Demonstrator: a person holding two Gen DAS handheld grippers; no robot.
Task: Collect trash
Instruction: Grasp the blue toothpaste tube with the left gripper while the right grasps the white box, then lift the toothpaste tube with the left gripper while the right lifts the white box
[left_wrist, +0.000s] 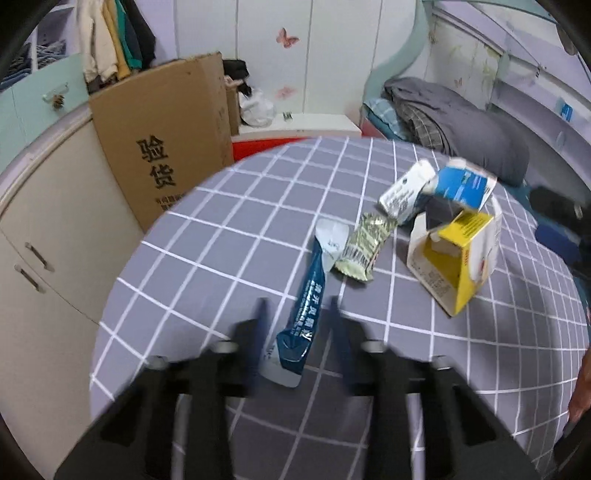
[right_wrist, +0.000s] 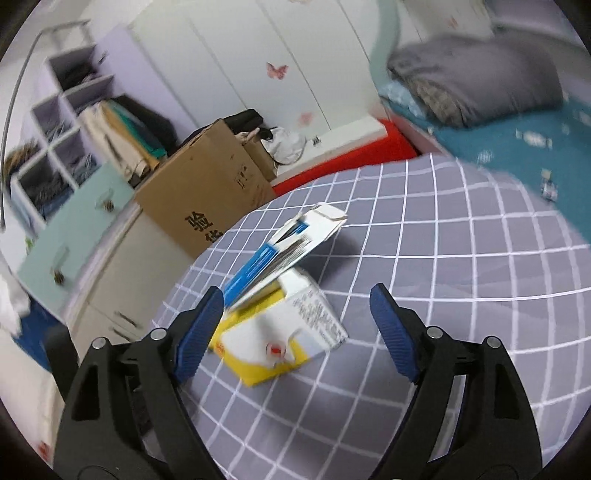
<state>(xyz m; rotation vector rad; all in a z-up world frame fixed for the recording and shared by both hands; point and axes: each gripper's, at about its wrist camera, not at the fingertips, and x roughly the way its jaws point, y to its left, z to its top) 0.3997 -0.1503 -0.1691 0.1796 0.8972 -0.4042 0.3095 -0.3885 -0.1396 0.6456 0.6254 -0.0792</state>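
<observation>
Trash lies on a round table with a grey checked cloth (left_wrist: 221, 229). A long blue sachet (left_wrist: 304, 306) lies flat, its near end between the fingers of my open left gripper (left_wrist: 297, 314). A crumpled green wrapper (left_wrist: 364, 245) lies beside it. A yellow and white carton (left_wrist: 454, 258) lies on its side at the right, with a blue and white box (left_wrist: 439, 188) tilted above it. In the right wrist view my right gripper (right_wrist: 297, 299) is open over the yellow carton (right_wrist: 284, 339), and the blue and white box (right_wrist: 288, 251) leans on that carton.
A large cardboard box (left_wrist: 166, 136) stands on the floor beyond the table's left edge, next to white cabinets (left_wrist: 48, 240). A bed with a grey blanket (left_wrist: 458, 118) lies beyond the table on the right. A low white shelf (left_wrist: 299, 123) stands at the back wall.
</observation>
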